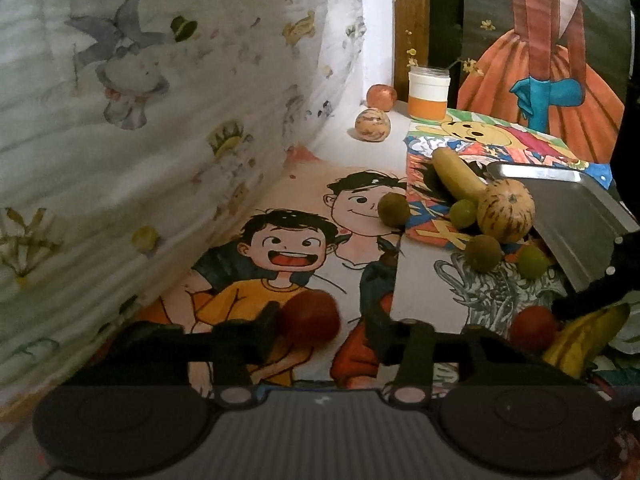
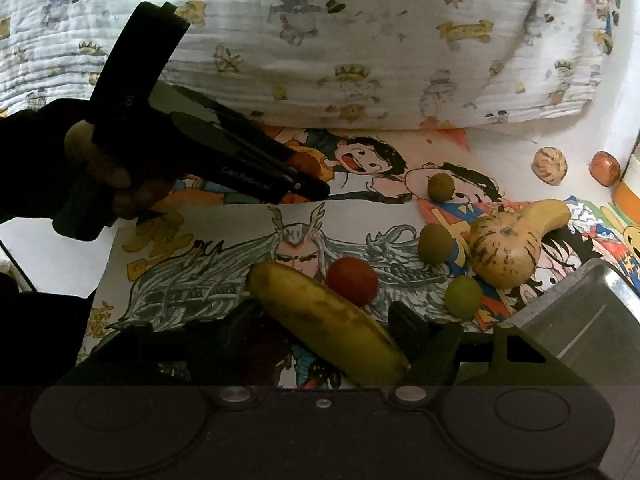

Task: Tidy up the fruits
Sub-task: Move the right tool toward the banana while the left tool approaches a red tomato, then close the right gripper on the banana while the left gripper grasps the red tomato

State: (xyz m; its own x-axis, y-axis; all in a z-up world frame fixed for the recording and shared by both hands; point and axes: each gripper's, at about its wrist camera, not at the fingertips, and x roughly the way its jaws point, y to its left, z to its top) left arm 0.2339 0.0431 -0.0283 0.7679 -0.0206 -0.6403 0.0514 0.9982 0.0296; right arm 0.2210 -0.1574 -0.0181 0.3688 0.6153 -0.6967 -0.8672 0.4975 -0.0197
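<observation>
A: Left claw (image 1: 320, 326) clamped round a red fruit (image 1: 310, 320), low over the desk (image 1: 372, 148).

B: Right claw (image 2: 320, 330) straddles the banana (image 2: 328, 320); grip uncertain. Its long axis runs diagonally across the jaws; tray (image 2: 580, 320) just right.

- We see a red tomato-like fruit (image 1: 310, 316) low on the cartoon sheet, between dark fingers.
- A ripe yellow banana (image 2: 328, 320) with brown flecks lies diagonally; a second red fruit (image 2: 352, 286) sits just beside it.
- A striped tan melon (image 2: 505, 252) rests against a pale yellow banana (image 2: 548, 216), near a metal tray (image 2: 588, 320).
- Small green fruits (image 2: 463, 296) lie scattered around them.
</observation>
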